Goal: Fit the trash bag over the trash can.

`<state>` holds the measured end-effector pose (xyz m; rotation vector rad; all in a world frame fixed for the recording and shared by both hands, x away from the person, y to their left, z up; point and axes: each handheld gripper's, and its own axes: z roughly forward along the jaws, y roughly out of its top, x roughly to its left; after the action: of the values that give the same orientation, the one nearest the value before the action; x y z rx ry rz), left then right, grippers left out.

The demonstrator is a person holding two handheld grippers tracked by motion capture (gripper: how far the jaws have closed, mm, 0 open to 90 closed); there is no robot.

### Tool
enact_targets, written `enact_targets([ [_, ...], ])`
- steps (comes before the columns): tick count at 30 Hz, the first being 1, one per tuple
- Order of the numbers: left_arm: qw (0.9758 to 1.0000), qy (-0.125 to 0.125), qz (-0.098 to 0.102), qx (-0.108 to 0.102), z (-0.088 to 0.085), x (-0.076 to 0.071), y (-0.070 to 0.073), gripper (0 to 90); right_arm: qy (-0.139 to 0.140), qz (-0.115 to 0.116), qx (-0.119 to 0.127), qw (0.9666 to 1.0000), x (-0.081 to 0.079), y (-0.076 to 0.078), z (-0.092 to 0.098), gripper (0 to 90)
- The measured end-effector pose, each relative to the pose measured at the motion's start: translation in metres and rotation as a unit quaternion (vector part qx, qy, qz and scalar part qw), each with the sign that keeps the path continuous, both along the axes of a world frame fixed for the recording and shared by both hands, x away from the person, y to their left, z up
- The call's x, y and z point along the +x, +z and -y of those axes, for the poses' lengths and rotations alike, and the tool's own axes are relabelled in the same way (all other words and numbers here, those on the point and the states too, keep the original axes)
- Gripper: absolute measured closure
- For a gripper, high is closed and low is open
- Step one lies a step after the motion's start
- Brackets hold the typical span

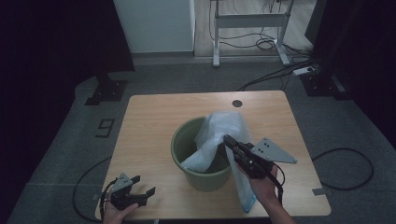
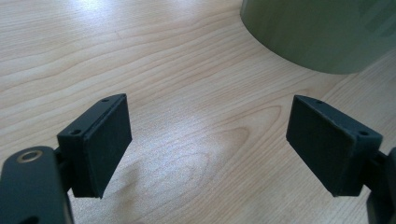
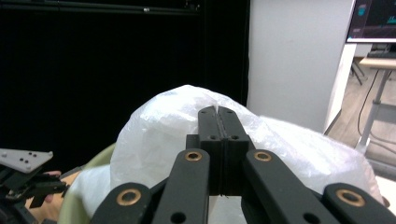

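The right tongs (image 1: 227,139) are pinching the white bag (image 1: 219,135), which hangs half inside the green bucket (image 1: 187,140) just under them. The left tongs (image 1: 144,186) sit spread apart, nearer the person. The thin bag might slip out, or tug the bucket over.

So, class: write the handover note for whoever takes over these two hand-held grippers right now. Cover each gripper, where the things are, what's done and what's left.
Right gripper: shut on the thin white plastic bag, holding it up over the round olive-green plastic bin.
Left gripper: open and holding nothing, near the front left corner of the light wooden table.
Things: the bin stands near the table's middle; part of the bag hangs into it, part drapes down its outside on the right.
Done: bag gripped and brought to the bin.
Left: probably spread the bag's mouth over the rim, likely using the free left gripper.
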<state>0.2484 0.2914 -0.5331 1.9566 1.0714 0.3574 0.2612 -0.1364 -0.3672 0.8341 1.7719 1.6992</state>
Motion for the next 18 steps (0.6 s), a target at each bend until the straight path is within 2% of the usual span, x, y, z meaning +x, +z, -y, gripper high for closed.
enact_targets([
  [6, 1.0000, -0.001, -0.002, 0.002, 0.001, 0.000, -0.001, 13.9, 0.007, -0.021, -0.012, 0.9997, 0.000, -0.018, -0.003, 88.7],
  [14, 1.0000, -0.002, -0.003, 0.003, 0.001, 0.000, -0.001, 13.9, 0.017, -0.044, -0.013, 0.9988, -0.002, -0.037, -0.006, 88.3],
  [16, 1.0000, -0.002, -0.003, 0.004, 0.001, 0.000, -0.001, 13.9, 0.022, -0.045, -0.008, 0.9987, -0.002, -0.038, -0.005, 83.5],
  [18, 1.0000, -0.002, -0.003, 0.004, 0.001, 0.000, -0.001, 13.9, 0.034, -0.045, 0.001, 0.9984, -0.003, -0.036, -0.001, 72.6],
])
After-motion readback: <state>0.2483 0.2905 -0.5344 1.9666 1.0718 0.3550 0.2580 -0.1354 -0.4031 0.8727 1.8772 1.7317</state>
